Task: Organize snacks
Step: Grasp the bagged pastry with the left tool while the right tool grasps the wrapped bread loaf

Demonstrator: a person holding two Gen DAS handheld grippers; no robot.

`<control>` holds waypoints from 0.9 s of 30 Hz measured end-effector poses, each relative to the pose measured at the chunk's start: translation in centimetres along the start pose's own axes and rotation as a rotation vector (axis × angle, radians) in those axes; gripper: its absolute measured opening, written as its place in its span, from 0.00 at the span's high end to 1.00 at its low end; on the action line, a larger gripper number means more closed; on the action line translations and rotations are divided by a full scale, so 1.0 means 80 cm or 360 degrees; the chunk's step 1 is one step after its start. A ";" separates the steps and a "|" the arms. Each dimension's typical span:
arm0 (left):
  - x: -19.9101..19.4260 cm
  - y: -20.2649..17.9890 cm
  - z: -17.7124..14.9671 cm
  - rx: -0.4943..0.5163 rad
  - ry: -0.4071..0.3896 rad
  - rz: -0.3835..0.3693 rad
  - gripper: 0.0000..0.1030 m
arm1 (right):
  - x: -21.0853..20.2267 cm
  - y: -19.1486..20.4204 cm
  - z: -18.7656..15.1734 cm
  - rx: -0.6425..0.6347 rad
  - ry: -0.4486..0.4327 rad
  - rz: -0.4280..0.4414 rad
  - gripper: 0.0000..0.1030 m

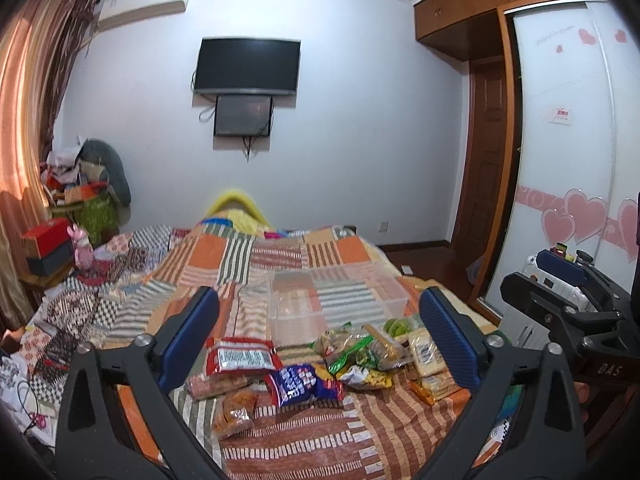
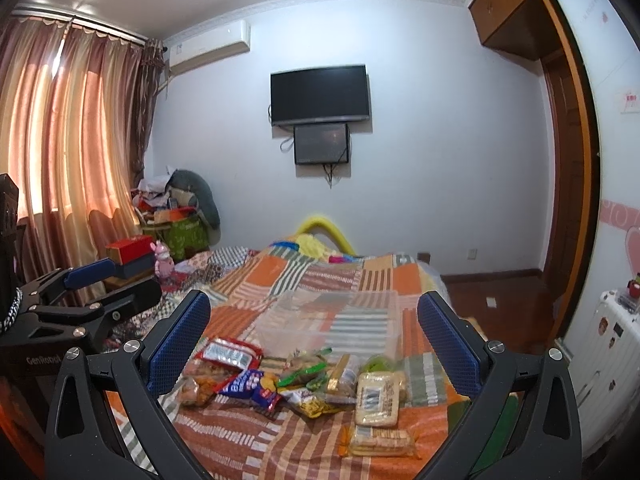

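Bed [image 1: 280,256]; clear bin [image 1: 340,300] empty; snacks [image 1: 304,368] beside.

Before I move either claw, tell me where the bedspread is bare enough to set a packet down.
Free: the striped patchwork bedspread nearer than the blue-and-red snack packet, and the stretch beyond the clear plastic bin, which is itself empty. Crowded: the heap between the red-and-white packet and the pale yellow cracker packs.

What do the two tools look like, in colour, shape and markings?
Both tools, left tool and right tool, have black angular frames with silver screws and two flat fingers covered by blue ribbed pads. The left body shows white "GenRobot" lettering.
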State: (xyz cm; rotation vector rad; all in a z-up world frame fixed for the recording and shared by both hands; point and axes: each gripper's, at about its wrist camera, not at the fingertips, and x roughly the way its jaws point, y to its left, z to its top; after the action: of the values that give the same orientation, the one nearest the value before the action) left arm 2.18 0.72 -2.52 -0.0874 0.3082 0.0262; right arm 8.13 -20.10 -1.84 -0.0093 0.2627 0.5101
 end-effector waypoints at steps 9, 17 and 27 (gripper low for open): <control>0.055 0.030 -0.030 -0.0062 0.0259 0.0029 0.23 | 0.041 -0.026 -0.033 0.0058 0.0253 -0.0018 0.19; 0.099 0.036 -0.063 -0.0031 0.0428 0.0057 0.23 | 0.062 -0.041 -0.058 0.0090 0.0421 -0.0023 0.19; 0.154 0.074 -0.117 -0.0066 0.0692 0.0107 0.29 | 0.092 -0.079 -0.100 0.0202 0.0676 -0.0093 0.19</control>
State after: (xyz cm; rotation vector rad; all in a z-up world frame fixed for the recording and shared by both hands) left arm 10.90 5.96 -15.64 -0.1237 0.7455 0.0810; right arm 15.37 -22.69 -11.79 -0.0016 0.7085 0.4292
